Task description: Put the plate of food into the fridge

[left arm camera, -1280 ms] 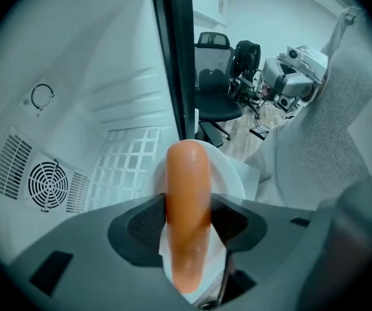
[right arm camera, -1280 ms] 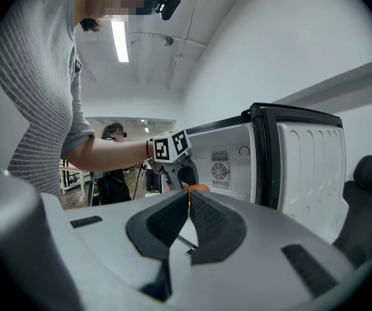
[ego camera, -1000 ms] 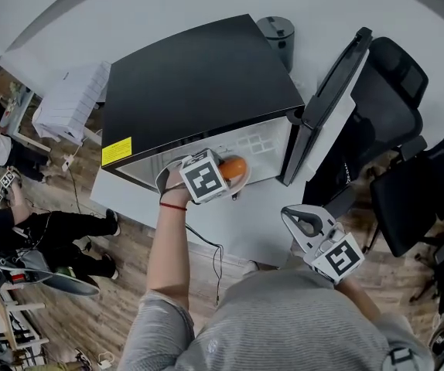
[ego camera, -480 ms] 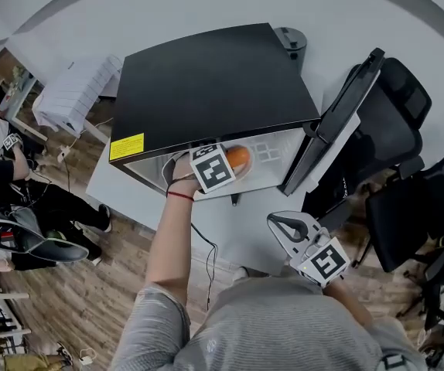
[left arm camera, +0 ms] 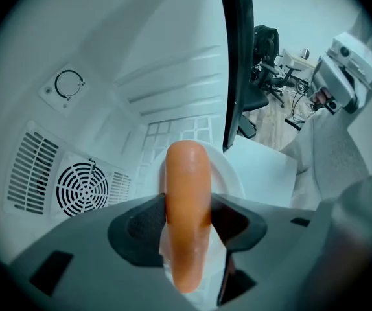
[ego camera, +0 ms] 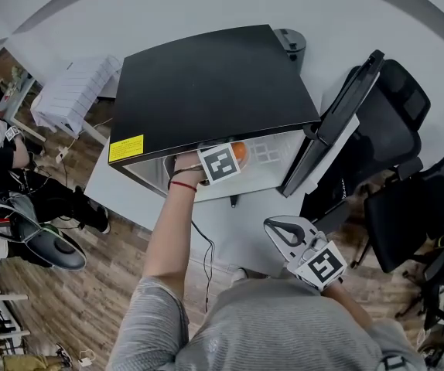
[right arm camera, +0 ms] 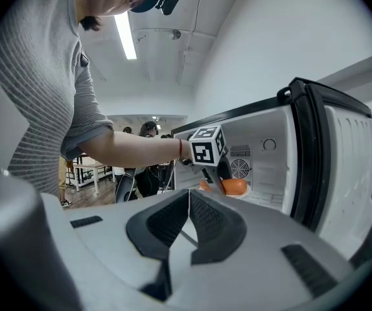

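the plate of food (left arm camera: pixel 226 175) is sitting inside the open front of the fridge (ego camera: pixel 206 83), just past the front edge of the compartment and in front of the round fan grille (left arm camera: pixel 82 188) on the back wall. whether the plate is resting on the fridge floor or hanging just above it is not clear. a long piece of orange food (left arm camera: pixel 187 186) is lying on the white plate and running straight back between the jaws. the left gripper (left arm camera: pixel 186 222) is clamping the plate of food, with its dark pads pressing against the orange piece from both sides and the plate's near rim lying between them. in the head view its marker cube (ego camera: pixel 220 163) is showing just under the front edge of the fridge's black top, with the orange food peeking out beside it. a white wire rack (left arm camera: pixel 163 135) is standing behind the plate.

the fridge door (ego camera: pixel 338 114) is standing wide open on the right side. the fridge is sitting on a white desk (ego camera: pixel 237 230), close to the desk's front edge.

the right gripper (ego camera: pixel 278 224) is hovering off the desk's front edge, well apart from the fridge opening, with its jaws pressed together and nothing between them. black office chairs (ego camera: pixel 408 99) are standing beyond the open door.
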Available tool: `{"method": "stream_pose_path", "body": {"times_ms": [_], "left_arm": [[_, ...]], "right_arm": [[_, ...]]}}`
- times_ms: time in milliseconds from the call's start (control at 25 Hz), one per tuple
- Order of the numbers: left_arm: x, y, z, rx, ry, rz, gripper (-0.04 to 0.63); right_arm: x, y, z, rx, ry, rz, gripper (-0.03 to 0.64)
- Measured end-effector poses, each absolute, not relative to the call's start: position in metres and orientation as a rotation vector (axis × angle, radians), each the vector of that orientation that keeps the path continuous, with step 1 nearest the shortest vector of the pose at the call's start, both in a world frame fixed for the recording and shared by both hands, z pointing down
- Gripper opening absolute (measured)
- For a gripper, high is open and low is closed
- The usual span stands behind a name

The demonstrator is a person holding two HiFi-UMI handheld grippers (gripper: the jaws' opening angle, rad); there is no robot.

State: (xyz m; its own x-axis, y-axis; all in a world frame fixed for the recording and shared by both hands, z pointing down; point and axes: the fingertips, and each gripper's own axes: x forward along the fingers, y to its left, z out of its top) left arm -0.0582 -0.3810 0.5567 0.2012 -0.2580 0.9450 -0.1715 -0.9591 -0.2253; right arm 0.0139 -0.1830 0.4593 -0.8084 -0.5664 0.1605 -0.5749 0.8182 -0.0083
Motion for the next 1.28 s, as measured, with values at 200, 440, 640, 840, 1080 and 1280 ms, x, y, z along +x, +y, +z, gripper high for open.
{"method": "stream_pose_path", "body": {"times_ms": [200,440,640,840,1080,1280], "left_arm": [[-0.058,-0.394,0.562,-2.278,0.413,-1.933,0.221],[-0.061,-0.398,0.566,-2.207,0.381,-1.968,0.221],[-0.066,-0.404,0.577,-2.202,0.367,-1.992,0.221],[-0.059,-0.417,0.576,-2.213,0.353,-1.921,0.221],[-0.059,-0.431,0.577,-2.142,0.327,-1.897,0.218],[-0.075,-0.422,0.582,-2.107,0.330,-2.000,0.215]], "right_arm": [[0.017,-0.186,0.461,0.907,-2.855,0.091,0.014],[0.017,-0.181,0.457,0.900,-2.857,0.084,0.014],[0.018,-0.180,0.458,0.897,-2.864,0.078,0.014],[0.020,-0.178,0.459,0.919,-2.858,0.097,0.014],[0.023,-0.177,0.458,0.932,-2.855,0.091,0.014],[0.025,-0.175,0.459,0.928,-2.855,0.092,0.014]]}}
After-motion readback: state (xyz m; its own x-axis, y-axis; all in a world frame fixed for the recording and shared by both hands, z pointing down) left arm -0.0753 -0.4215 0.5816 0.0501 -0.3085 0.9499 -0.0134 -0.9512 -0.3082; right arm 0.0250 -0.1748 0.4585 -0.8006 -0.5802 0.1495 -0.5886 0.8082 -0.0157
